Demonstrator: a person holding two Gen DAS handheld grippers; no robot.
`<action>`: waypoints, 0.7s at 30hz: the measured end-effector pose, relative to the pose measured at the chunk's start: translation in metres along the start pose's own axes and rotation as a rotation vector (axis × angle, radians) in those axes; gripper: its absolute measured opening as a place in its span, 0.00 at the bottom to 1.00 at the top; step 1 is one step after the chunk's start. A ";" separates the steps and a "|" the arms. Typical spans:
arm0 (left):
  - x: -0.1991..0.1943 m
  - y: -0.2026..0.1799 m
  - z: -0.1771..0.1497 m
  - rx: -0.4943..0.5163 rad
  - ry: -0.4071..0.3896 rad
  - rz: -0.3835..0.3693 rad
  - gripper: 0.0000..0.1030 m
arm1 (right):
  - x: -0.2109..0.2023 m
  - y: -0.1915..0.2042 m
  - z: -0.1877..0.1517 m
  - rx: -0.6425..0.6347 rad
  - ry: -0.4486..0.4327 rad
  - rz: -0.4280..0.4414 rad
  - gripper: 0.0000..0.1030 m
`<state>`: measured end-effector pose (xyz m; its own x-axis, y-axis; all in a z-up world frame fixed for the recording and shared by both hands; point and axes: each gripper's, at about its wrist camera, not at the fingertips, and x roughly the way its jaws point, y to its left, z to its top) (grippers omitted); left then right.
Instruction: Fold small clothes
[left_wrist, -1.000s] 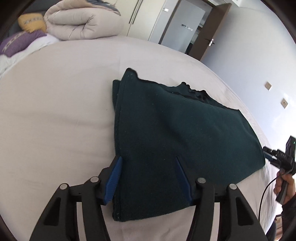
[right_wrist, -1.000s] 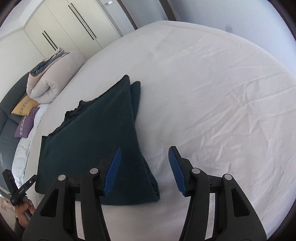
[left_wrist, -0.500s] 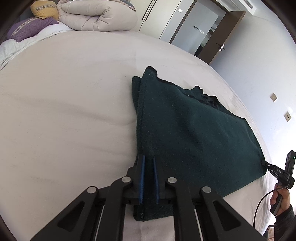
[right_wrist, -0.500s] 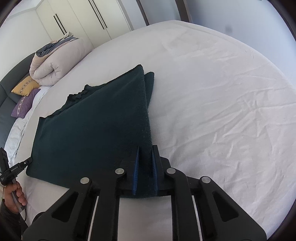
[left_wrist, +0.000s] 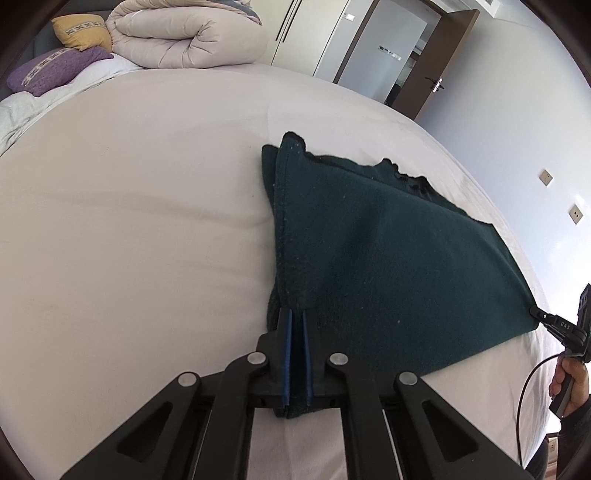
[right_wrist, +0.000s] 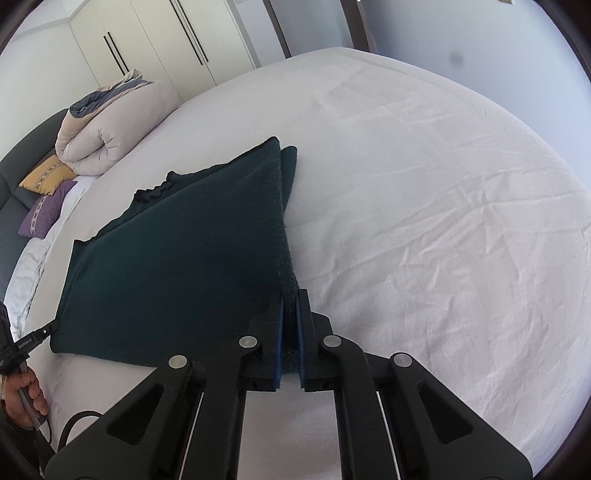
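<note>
The dark green garment (left_wrist: 388, 258) looked like matt, fuzzy knit; the white bedsheet (right_wrist: 424, 221) was smooth, creased cloth; the duvet (left_wrist: 184, 40) puffy.

A wide bed (left_wrist: 129, 221) under a creased white sheet (right_wrist: 443, 203) bears a dark green garment (left_wrist: 388, 258), with a rolled duvet (left_wrist: 184, 40) and two cushions, yellow (left_wrist: 81, 31) and purple (left_wrist: 55, 70), at its head.

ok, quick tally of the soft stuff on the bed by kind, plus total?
Dark green garment: 1, near corners clamped by the left gripper and the right gripper
Cushions: 2, one yellow cushion, one purple cushion
Rolled duvet: 1
Total: 4
</note>
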<state>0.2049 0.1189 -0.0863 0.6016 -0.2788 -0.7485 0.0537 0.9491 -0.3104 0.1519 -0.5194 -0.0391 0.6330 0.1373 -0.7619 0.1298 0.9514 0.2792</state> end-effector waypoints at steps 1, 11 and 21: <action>0.000 0.001 -0.003 -0.007 -0.001 0.000 0.05 | 0.001 -0.002 -0.003 0.008 0.003 -0.001 0.05; 0.007 0.004 -0.005 -0.024 0.011 -0.005 0.09 | 0.010 -0.011 -0.019 0.031 0.023 -0.007 0.05; -0.045 -0.027 0.013 0.046 -0.109 0.079 0.35 | -0.021 -0.018 -0.001 0.127 -0.096 -0.055 0.59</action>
<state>0.1866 0.1075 -0.0365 0.6885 -0.1880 -0.7005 0.0377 0.9738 -0.2243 0.1357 -0.5395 -0.0292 0.6913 0.0537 -0.7206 0.2574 0.9135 0.3150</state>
